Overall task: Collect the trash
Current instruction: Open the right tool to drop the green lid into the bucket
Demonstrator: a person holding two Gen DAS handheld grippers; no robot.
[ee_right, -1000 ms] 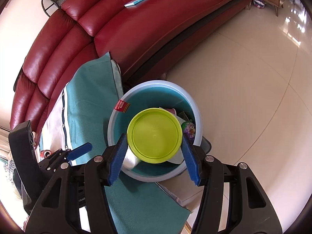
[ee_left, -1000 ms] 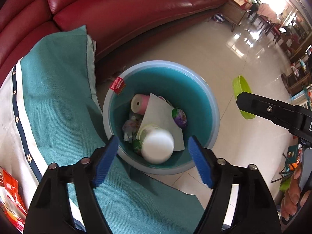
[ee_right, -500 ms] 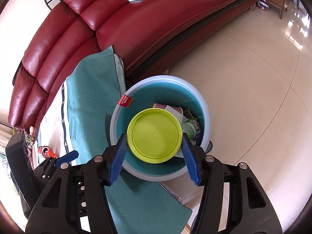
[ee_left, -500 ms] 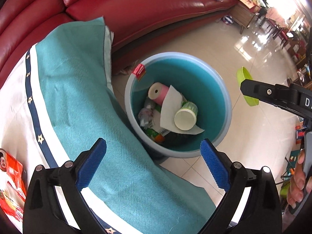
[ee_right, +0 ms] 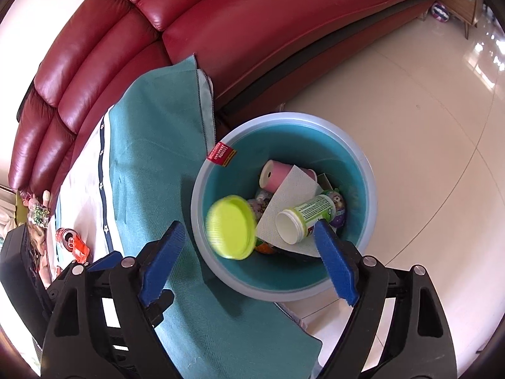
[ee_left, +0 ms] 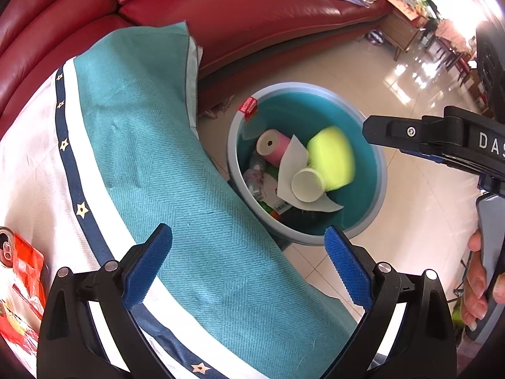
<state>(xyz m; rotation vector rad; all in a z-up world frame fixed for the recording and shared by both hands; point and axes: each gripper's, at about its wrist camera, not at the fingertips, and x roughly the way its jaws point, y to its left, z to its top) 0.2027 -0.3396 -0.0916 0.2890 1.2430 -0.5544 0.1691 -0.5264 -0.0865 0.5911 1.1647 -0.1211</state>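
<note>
Item one: the bin, a round tub with a pale grey rim and teal inside, standing on the tiled floor just beside the cloth-covered table edge and near the red sofa. A small red label hangs at its rim.

Item two, contents: we count a pink roll, a sheet of white paper, and a white jar with a green printed side lying on that paper, mouth toward us. Smaller wrappers lie beneath; we cannot tell them apart.

Item three: the lime-green lid, blurred, inside the bin's mouth by its near-left wall in the right wrist view. In the left wrist view the same lid shows as a blurred yellow-green patch above the jar. Nothing touches it.

Item four: our right gripper, blue pads spread wide, nothing between them, held over the bin's near rim.

Item five: our left gripper, likewise spread and unloaded, held over the teal cloth at the table edge, with the bin ahead.

Item six: a red can and red packets on the table's white cloth, well apart from the bin.
</note>
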